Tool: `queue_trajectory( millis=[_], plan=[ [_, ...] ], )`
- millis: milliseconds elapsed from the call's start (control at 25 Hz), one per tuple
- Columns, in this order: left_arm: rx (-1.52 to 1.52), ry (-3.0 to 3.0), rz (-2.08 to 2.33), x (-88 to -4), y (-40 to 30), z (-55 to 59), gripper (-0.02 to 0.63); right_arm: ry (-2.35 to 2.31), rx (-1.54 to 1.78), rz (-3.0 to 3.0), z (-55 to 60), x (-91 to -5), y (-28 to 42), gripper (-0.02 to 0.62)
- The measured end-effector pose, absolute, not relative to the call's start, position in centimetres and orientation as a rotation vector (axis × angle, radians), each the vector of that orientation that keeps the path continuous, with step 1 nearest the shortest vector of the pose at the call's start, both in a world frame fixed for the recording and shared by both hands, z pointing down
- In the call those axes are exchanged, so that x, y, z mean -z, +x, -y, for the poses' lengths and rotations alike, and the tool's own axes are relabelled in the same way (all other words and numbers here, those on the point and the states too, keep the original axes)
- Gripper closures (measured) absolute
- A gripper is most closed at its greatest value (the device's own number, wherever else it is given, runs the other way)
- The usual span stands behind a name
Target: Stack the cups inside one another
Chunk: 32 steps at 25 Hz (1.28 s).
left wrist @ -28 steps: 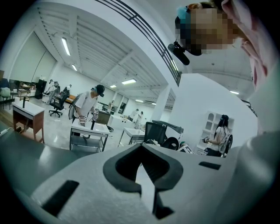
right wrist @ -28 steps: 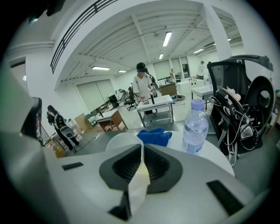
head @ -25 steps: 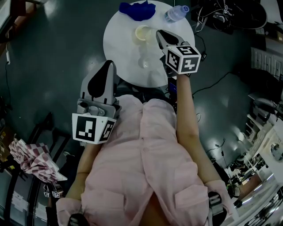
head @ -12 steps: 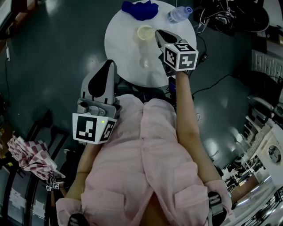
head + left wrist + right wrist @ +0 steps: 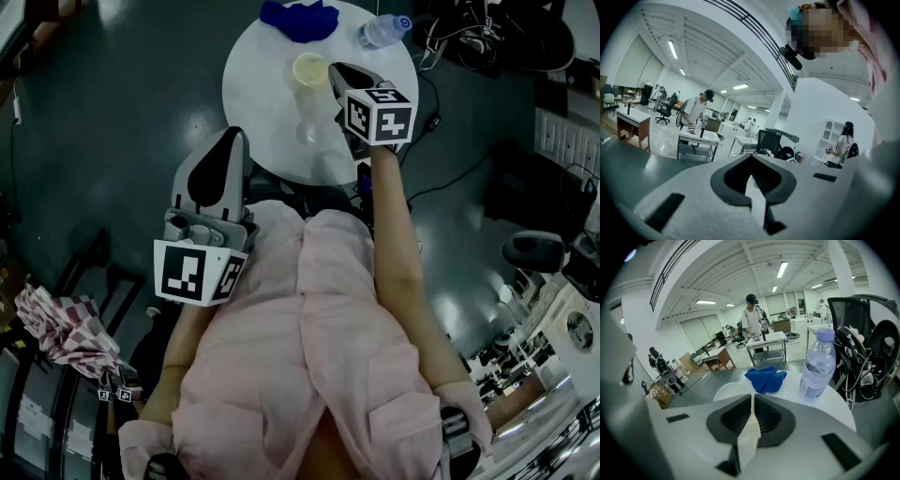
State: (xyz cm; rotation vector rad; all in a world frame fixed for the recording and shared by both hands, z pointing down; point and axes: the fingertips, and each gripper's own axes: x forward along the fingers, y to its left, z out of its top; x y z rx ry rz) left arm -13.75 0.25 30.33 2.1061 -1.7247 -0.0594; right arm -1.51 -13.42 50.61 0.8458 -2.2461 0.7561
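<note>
A cream cup is over the far half of the round white table. My right gripper is shut on the cup's right rim. In the right gripper view the cup's thin cream wall is pinched between the two dark pads of the right gripper. A faint clear cup stands nearer on the table, in front of the cream one. My left gripper hangs off the table's near left edge, shut with nothing in it. The left gripper view shows the left gripper aimed out into the room.
A blue cloth lies at the table's far edge, and a clear water bottle stands to its right. Cables and a black chair crowd the floor right of the table. People work at desks far off.
My right gripper has sunk a little with the cream cup still in it. The left gripper has stayed where it was.
</note>
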Motion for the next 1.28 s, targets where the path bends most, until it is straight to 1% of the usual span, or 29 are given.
queue_trajectory(
  millis=[1280],
  plan=[
    [0.039,2.078,1.697,-31.4,-14.4,0.9,0.592,0.829,-0.727,2.169,13.9,-53.5,-2.3,0.552]
  ],
)
